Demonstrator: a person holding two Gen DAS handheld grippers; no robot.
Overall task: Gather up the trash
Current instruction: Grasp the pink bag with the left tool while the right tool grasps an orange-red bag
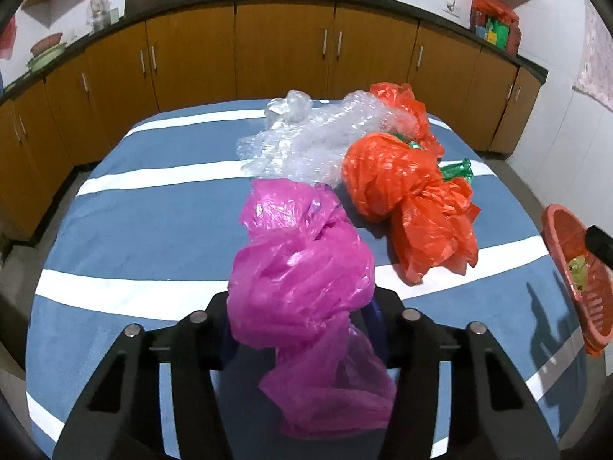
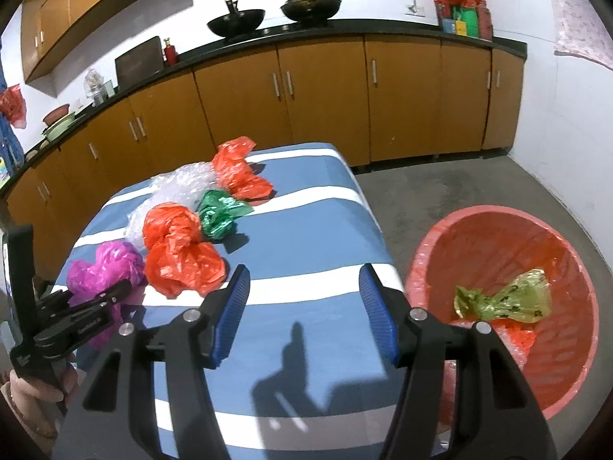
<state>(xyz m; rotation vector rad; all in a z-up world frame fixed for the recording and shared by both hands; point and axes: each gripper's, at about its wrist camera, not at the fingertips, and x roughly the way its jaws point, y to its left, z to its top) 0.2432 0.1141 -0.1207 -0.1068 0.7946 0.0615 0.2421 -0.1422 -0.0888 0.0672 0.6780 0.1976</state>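
Two claws, two jobs: my left gripper (image 1: 302,329) pinches the pink bag (image 1: 302,268), seemingly lifted off the table (image 2: 306,237); my right gripper (image 2: 304,310) gapes empty beside the bin (image 2: 574,345).

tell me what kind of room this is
Most likely a home kitchen: two woks sit on a dark countertop above a run of wooden cabinets. A table with a blue striped cloth stands in front.
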